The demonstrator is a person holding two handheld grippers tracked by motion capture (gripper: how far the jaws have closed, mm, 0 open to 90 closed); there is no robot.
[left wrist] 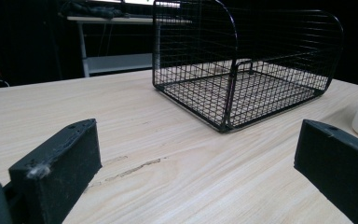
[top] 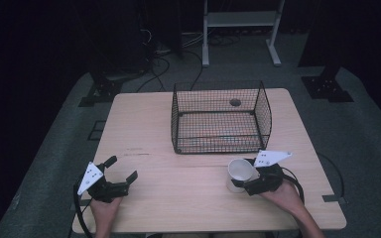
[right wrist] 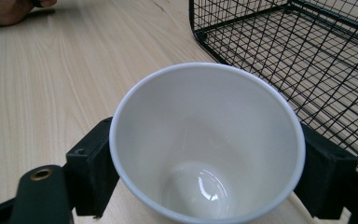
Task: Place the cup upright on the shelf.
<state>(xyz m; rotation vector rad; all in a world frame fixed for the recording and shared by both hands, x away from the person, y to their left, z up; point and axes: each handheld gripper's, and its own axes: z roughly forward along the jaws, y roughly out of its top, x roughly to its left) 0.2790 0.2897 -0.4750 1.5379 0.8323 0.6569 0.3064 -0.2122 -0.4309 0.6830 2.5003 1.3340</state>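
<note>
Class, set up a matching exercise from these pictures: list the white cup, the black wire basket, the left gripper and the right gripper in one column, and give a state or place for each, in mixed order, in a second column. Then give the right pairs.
Column one:
1. white ceramic cup
2. black wire mesh basket
3. left gripper
4. right gripper

Column two:
A. jaws apart, holding nothing
B. stands empty at the far middle of the wooden table
C. jaws on either side of the cup
D. tilted, with its open mouth showing in the right gripper view

Pairs: 1-D, 2-B, 3-A, 4-C
</note>
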